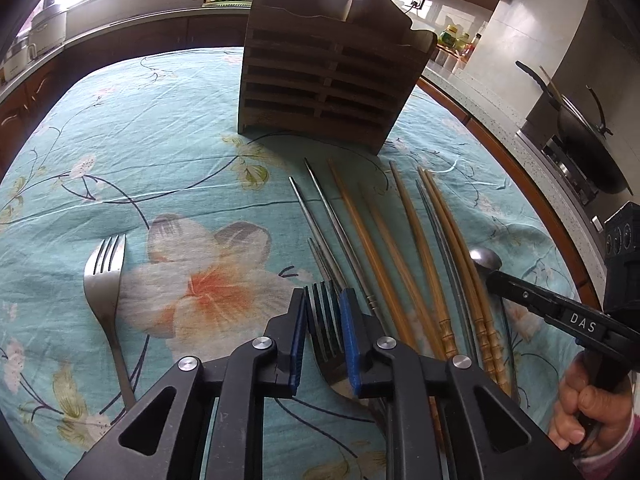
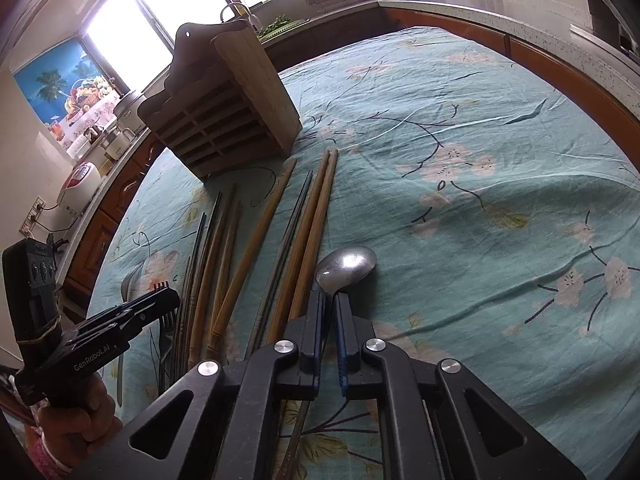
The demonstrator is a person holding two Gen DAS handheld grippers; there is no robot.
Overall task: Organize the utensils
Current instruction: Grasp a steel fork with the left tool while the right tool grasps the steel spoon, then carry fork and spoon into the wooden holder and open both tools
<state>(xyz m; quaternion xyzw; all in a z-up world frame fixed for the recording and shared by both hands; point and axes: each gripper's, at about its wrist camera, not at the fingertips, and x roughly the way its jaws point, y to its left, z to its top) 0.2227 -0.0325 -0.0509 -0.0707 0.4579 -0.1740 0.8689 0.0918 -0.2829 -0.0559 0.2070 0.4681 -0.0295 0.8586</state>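
My left gripper [image 1: 323, 300] is shut on a metal fork [image 1: 323, 320], its tines pointing forward between the blue pads; it also shows in the right wrist view [image 2: 162, 300]. My right gripper [image 2: 329, 300] is shut on the neck of a metal spoon [image 2: 347, 266], whose bowl lies on the cloth; in the left wrist view the spoon [image 1: 485, 260] shows beside the right gripper [image 1: 496, 280]. A second fork [image 1: 105, 280] lies on the cloth at the left. Several wooden and metal chopsticks [image 1: 400, 248] lie side by side. A slatted wooden utensil holder [image 1: 324, 76] stands behind them.
The table has a teal floral cloth [image 1: 160, 140]. Kitchen counters surround it, with a wok [image 1: 584, 132] on a stove at the right and a rice cooker [image 2: 80, 184] at the left. The holder also shows in the right wrist view [image 2: 224, 108].
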